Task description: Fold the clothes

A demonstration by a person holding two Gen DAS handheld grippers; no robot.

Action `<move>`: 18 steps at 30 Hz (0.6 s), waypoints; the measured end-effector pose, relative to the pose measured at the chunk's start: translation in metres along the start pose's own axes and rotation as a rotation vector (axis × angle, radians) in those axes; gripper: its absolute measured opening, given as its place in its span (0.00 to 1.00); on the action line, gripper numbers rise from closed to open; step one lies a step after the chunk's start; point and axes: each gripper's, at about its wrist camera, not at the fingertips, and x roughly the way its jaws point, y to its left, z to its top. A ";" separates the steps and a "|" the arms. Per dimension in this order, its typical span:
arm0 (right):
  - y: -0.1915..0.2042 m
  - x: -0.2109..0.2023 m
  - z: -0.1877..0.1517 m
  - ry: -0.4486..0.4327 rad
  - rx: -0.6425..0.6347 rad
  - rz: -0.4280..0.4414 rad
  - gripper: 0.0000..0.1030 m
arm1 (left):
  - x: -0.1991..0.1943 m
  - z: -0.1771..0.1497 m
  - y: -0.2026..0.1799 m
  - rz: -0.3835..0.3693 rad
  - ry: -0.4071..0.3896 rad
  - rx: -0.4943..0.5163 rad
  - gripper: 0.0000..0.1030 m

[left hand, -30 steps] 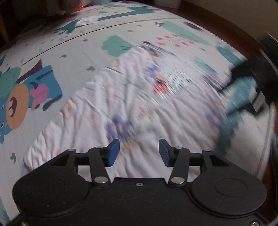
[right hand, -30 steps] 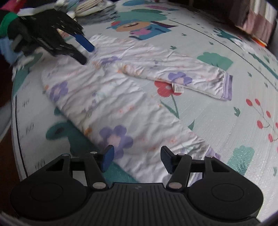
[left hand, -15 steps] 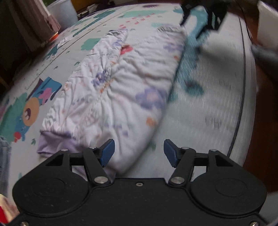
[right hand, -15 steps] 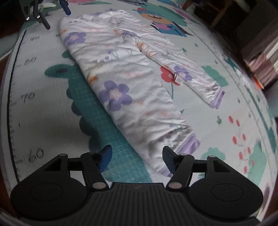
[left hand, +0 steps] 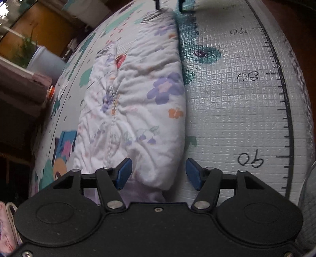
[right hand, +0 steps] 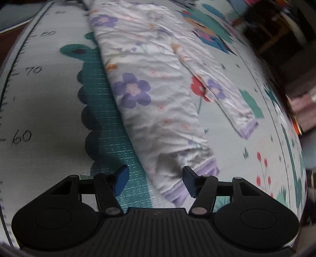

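Note:
White floral pyjama trousers (left hand: 138, 110) with lilac cuffs lie lengthwise on a printed play mat (left hand: 237, 102). My left gripper (left hand: 157, 174) hovers low over their near end. Its jaws are closing; the folded white edge lies between the blue fingers (left hand: 123, 173), which do not press on it. The tips of the other gripper (left hand: 168, 4) show at the trousers' far end. In the right wrist view the trousers (right hand: 154, 94) run away from me, one leg splayed to the right. My right gripper (right hand: 155, 180) stands open over the near lilac cuff (right hand: 197, 178).
The mat's ruler edge (left hand: 284, 110) runs along the right, with dark floor beyond. A white bucket (left hand: 47, 61) and shelving stand at the far left. Folded pink cloth (left hand: 7, 223) lies at the lower left. Dark furniture (right hand: 276, 29) borders the mat's far right.
Both grippers rolled and sank toward the trousers. The left swung from over the middle to the near end; the right came down over the near cuff. The trousers lie unmoved.

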 end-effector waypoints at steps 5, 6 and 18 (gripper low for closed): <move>-0.011 0.003 0.005 0.017 -0.070 0.013 0.53 | 0.004 0.000 0.002 -0.001 0.021 0.039 0.38; -0.012 0.005 0.005 0.020 -0.086 0.019 0.51 | 0.004 -0.001 0.002 0.000 0.020 0.037 0.37; -0.022 0.007 -0.002 0.013 0.074 0.113 0.24 | 0.012 -0.002 0.024 -0.116 0.035 -0.123 0.15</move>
